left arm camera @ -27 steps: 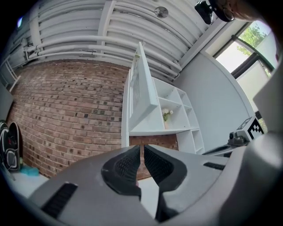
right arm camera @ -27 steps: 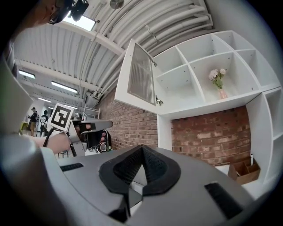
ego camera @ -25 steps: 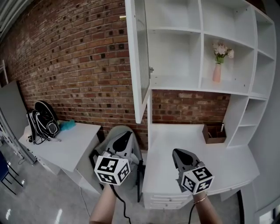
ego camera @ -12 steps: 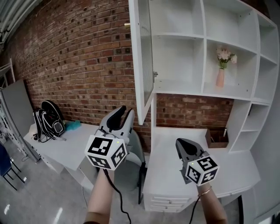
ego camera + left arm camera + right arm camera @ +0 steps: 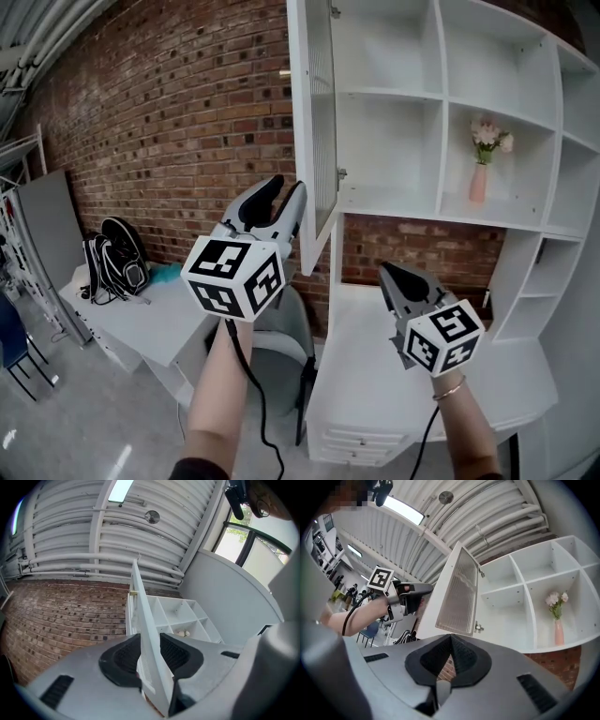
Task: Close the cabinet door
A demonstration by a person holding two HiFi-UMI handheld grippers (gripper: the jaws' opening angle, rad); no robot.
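Head view, room: brick wall (image 5: 169,122), white shelf unit (image 5: 441,94) above a white desk (image 5: 375,375), pink vase (image 5: 479,180) on a shelf.
Cabinet door (image 5: 309,131): hangs open, swung out left of the shelves.
Left gripper (image 5: 283,187): just beside the door's lower edge; jaws opening wide, the door edge lines up in the gap, pads not pressing.
Right gripper (image 5: 389,274): over the desk, apart from the door; jaws together, empty.

The cabinet door (image 5: 309,141) runs off the head view's top edge at 12 o'clock, and the shelves (image 5: 384,141) run off at 3. The left gripper (image 5: 283,187), its jaws opening with the door's edge showing in their gap, covers part of the chair (image 5: 286,323) at 6.
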